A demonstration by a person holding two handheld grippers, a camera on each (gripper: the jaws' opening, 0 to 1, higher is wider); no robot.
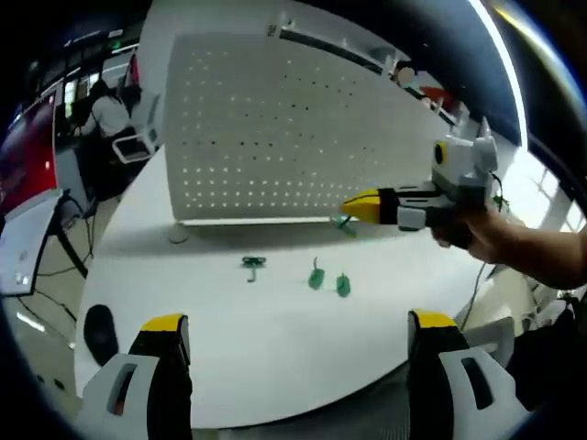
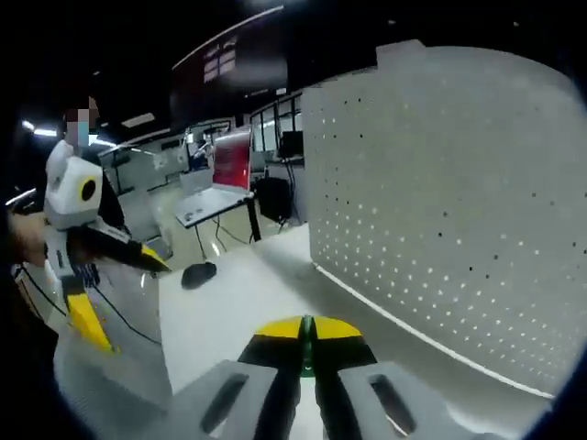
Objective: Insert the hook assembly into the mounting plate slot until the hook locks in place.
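In the left gripper view, the left gripper [image 1: 298,335] stands with its 2 yellow-tipped jaws spread wide and nothing between them, over the near edge of a white table [image 1: 275,367]. At the back of the table a white perforated mounting plate [image 1: 275,128] stands upright, its face dotted with rows of small holes. On the tabletop in front of it lie 3 small green hooks: 1 hook [image 1: 252,265] to the left with a darker top, and 2 more, a middle hook [image 1: 316,275] and a right-hand hook [image 1: 343,285], lying just beside each other. A small round white piece [image 1: 178,236] sits near the plate's lower left corner. The right gripper [image 1: 353,209] comes in from the right, held in a person's hand [image 1: 481,234], its yellow tips close to the plate's bottom edge with a bit of green showing just beneath them. In the right gripper view, the right gripper [image 2: 307,335] has its jaws pressed together on a thin green hook part [image 2: 308,344] that stands between the yellow tips, and the plate [image 2: 459,211] rises close on the right. The left gripper [image 2: 119,302] shows at the left of that view, jaws apart. A dark mouse [image 2: 198,272] lies on the table further back, and a red screen [image 2: 231,158] stands behind it.
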